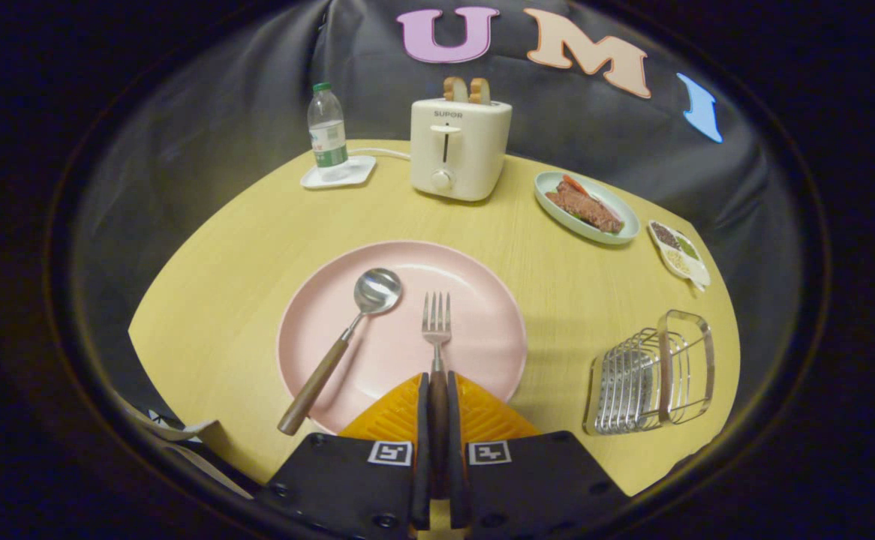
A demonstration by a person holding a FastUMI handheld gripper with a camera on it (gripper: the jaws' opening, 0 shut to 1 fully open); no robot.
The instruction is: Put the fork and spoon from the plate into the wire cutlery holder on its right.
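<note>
We have the gripper (438, 390) clenched on the stiff, slim, likely slippery fork (436, 330) by its handle, holder (651, 375) at three o'clock.

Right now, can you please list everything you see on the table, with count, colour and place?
plate: one, pink, centre of table, ahead of the jaws
spoon: one, steel bowl, wood handle, on plate, left of fork
fork: one, steel tines, dark handle, on plate
holder: one, silver wire, right of plate
toaster: one, cream, two bread slices in it, far side
bottle: one, clear, green cap, on white tray left of toaster
food dish: one, pale green, right of toaster
small divided dish: one, white, beyond holder
gripper: one, jaws shut on fork handle
</note>
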